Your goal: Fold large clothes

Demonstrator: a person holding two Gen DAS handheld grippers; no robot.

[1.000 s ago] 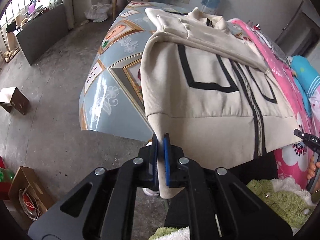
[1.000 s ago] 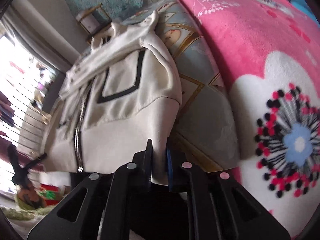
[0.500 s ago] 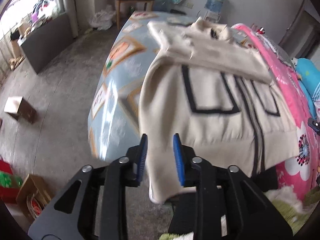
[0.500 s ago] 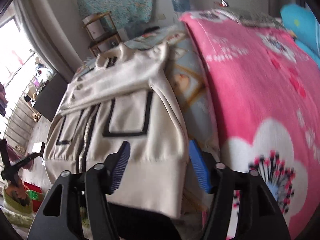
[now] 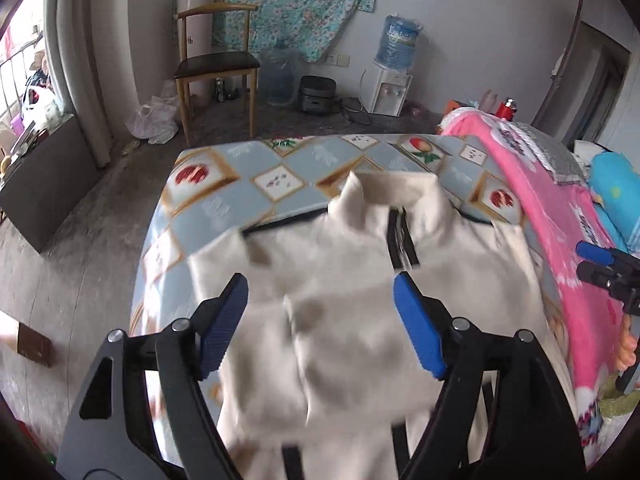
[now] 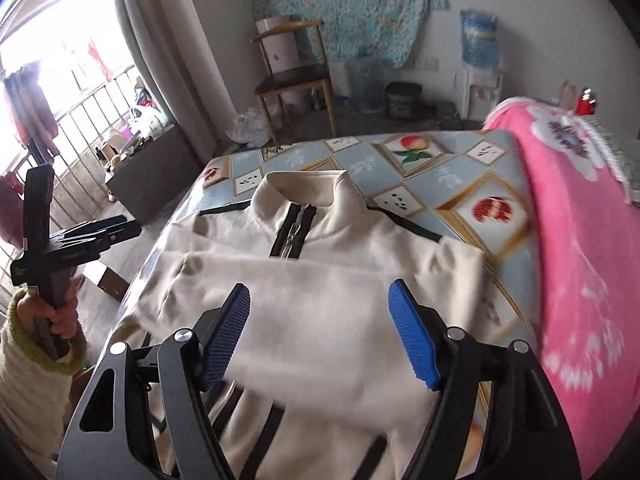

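A cream zip-up jacket (image 5: 344,280) with black trim lies front up on the patterned blue bed cover (image 5: 240,188), collar at the far end, sleeves folded across the chest. It also shows in the right wrist view (image 6: 320,288). My left gripper (image 5: 320,320) is open and empty above the jacket's middle. My right gripper (image 6: 320,328) is open and empty above the folded sleeves. The right gripper shows at the right edge of the left wrist view (image 5: 604,268); the left gripper shows at the left of the right wrist view (image 6: 68,244).
A pink flowered blanket (image 6: 580,248) lies along the right side of the bed. A wooden chair (image 5: 216,68), water jugs (image 5: 398,40) and a rice cooker (image 5: 318,92) stand by the far wall. A dark cabinet (image 5: 44,168) stands left by the window.
Both grippers let go of the jacket's hem, opened wide, and rose over the jacket. The view now looks along the bed toward the collar.
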